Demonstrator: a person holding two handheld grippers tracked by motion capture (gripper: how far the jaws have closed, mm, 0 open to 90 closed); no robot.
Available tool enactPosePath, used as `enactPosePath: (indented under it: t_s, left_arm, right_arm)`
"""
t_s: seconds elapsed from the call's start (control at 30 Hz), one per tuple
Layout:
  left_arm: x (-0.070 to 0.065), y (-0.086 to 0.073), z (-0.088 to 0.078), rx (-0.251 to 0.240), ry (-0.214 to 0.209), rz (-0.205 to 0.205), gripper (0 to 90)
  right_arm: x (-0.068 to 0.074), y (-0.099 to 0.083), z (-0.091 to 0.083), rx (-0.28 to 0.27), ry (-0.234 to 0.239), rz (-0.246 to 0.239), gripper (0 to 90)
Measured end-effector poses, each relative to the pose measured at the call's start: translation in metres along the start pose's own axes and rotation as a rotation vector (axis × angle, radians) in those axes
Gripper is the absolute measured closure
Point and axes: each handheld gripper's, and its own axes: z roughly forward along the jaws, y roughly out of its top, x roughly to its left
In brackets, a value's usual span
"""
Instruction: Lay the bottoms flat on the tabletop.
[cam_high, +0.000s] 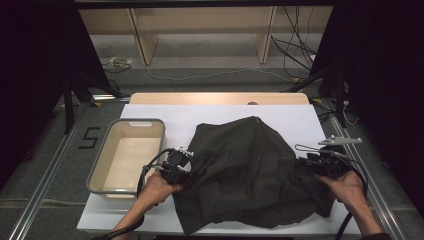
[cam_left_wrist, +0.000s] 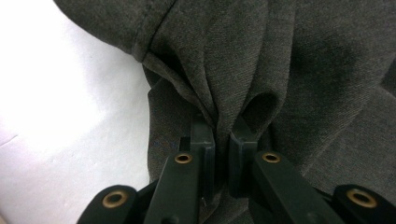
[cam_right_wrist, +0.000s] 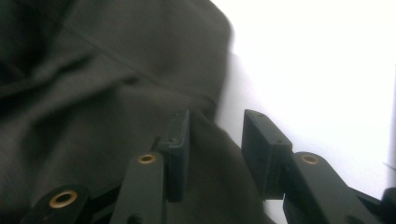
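1. Left gripper (cam_left_wrist: 222, 135): clamped on a bunched fold of the dark grey woven cloth (cam_high: 245, 170), which spreads ahead of it.
2. Right gripper (cam_right_wrist: 215, 140): parted, cloth edge lying loose between its jaws, unpinched.

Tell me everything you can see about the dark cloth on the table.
The dark cloth is a charcoal woven garment with a stitched hem, rumpled and spread over the white table cover, right of the bin. The left gripper pinches a gathered fold at its left edge; the right gripper has its jaws parted over its right edge.
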Motion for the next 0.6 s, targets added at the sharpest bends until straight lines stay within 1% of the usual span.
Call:
enactPosePath:
  t_s: [0.03, 0.1, 0.17, 0.2, 0.23, 0.27, 0.33, 0.37, 0.43, 0.47, 0.5, 0.6]
  left_arm:
    - [0.000, 0.000, 0.001, 0.004, 0.001, 0.005, 83.6]
    - [-0.001, -0.001, 0.002, 0.009, -0.001, 0.007, 83.8]
    - [-0.001, -0.001, 0.002, 0.013, -0.002, 0.011, 83.9]
    - [0.000, -0.001, 0.003, 0.016, -0.003, 0.012, 83.9]
    - [0.000, -0.002, 0.003, 0.019, -0.007, 0.012, 84.0]
    - [0.000, -0.002, 0.003, 0.019, -0.009, 0.012, 84.0]
    - [0.000, -0.002, 0.003, 0.026, -0.013, 0.018, 84.1]
    - [0.000, -0.003, 0.003, 0.028, -0.017, 0.019, 84.1]
    - [0.001, -0.003, 0.003, 0.031, -0.020, 0.024, 84.2]
    - [0.001, -0.003, 0.003, 0.032, -0.023, 0.023, 84.2]
    - [0.001, -0.004, 0.003, 0.032, -0.025, 0.025, 84.2]
    - [0.001, -0.005, 0.003, 0.040, -0.030, 0.027, 84.3]
  right_arm:
    - [0.002, 0.004, 0.006, 0.009, 0.016, 0.002, 59.3]
    - [0.006, 0.010, 0.021, 0.028, 0.038, 0.013, 52.9]
    - [0.008, 0.013, 0.034, 0.053, 0.037, 0.020, 49.7]
    - [0.008, 0.014, 0.039, 0.066, 0.050, 0.035, 48.7]
    - [0.006, 0.014, 0.045, 0.078, 0.061, 0.049, 49.4]
    - [0.005, 0.014, 0.049, 0.094, 0.058, 0.061, 52.3]
    - [0.005, 0.011, 0.056, 0.134, 0.051, 0.055, 61.6]
    - [0.004, 0.009, 0.057, 0.149, 0.061, 0.056, 66.2]
    - [0.004, 0.007, 0.058, 0.171, 0.077, 0.059, 79.3]
    - [0.004, 0.006, 0.058, 0.175, 0.086, 0.055, 83.3]
    - [0.005, 0.006, 0.057, 0.180, 0.091, 0.055, 86.8]
    - [0.009, 0.004, 0.056, 0.202, 0.089, 0.023, 88.7]
